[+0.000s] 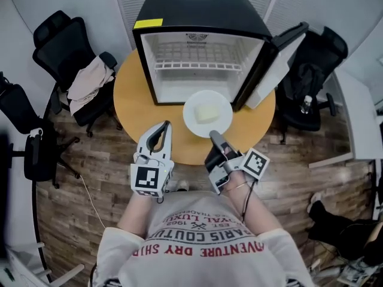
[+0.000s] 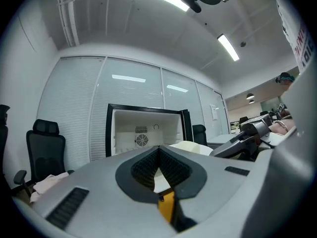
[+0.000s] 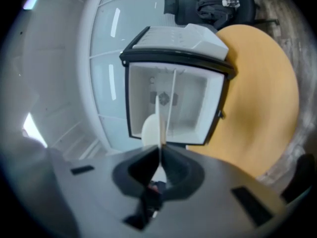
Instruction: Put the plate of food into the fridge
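Observation:
An open black mini fridge point(image 1: 197, 17) stands on the round wooden table point(image 1: 134, 100), its white inside bare except for a wire shelf. Just in front of it is a white plate point(image 1: 194, 119) with a pale yellow block of food point(image 1: 206, 113). My right gripper point(image 1: 213, 136) is shut on the plate's near rim. In the right gripper view the plate point(image 3: 159, 118) shows edge-on between the closed jaws, in line with the fridge point(image 3: 173, 103). My left gripper point(image 1: 166, 125) hangs over the table's front edge, left of the plate, shut with nothing in it.
The fridge door point(image 1: 269, 70) swings out to the right. A black office chair point(image 1: 66, 52) with clothes point(image 1: 90, 82) on it stands left of the table. Another chair point(image 1: 311, 76) stands at the right. The floor is wooden.

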Motion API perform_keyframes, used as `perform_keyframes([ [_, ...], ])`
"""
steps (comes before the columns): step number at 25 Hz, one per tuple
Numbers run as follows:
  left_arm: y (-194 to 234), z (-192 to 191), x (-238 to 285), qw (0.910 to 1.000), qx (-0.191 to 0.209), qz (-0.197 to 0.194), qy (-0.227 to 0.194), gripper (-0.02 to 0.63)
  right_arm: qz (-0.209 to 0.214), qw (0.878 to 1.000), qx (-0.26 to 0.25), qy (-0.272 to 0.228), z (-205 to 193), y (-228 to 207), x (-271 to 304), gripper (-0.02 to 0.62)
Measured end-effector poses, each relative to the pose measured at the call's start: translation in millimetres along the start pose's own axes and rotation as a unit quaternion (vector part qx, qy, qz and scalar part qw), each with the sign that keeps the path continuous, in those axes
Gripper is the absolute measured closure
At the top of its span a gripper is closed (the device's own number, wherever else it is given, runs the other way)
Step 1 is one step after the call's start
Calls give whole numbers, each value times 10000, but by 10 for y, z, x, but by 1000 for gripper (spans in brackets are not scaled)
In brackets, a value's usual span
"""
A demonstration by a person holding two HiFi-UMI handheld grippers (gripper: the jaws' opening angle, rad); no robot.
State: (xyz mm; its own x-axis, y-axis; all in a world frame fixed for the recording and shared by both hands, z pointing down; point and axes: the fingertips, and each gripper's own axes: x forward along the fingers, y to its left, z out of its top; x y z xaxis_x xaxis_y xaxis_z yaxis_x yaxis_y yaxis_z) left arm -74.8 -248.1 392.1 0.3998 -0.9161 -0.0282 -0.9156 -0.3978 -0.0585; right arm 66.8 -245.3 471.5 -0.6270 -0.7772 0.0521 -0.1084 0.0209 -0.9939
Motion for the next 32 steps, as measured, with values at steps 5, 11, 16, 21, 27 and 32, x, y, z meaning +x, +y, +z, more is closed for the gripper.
perform_keyframes([
  [5,421,-76,377,9998,-5,-183,-4,574,-29,9998,63,-164,90,0,528,558],
  [11,696,-167,669,9993,-130,-324,100,572,-74,9991,214,-357,211,-5,946,558],
  [16,787,-291,862,9990,-145,-389,187,572,-86,9983,307,-485,366,1,1229,558],
  [21,902,-334,1092,9990,-184,-332,237,572,-109,9985,318,-442,543,-2,1477,558],
  [27,1036,-323,1335,9990,-273,-214,296,574,-222,9984,377,-357,734,-46,1695,558],
  [32,1074,-374,1493,9987,-312,-179,362,574,-266,9979,458,-361,895,-111,1861,557],
])
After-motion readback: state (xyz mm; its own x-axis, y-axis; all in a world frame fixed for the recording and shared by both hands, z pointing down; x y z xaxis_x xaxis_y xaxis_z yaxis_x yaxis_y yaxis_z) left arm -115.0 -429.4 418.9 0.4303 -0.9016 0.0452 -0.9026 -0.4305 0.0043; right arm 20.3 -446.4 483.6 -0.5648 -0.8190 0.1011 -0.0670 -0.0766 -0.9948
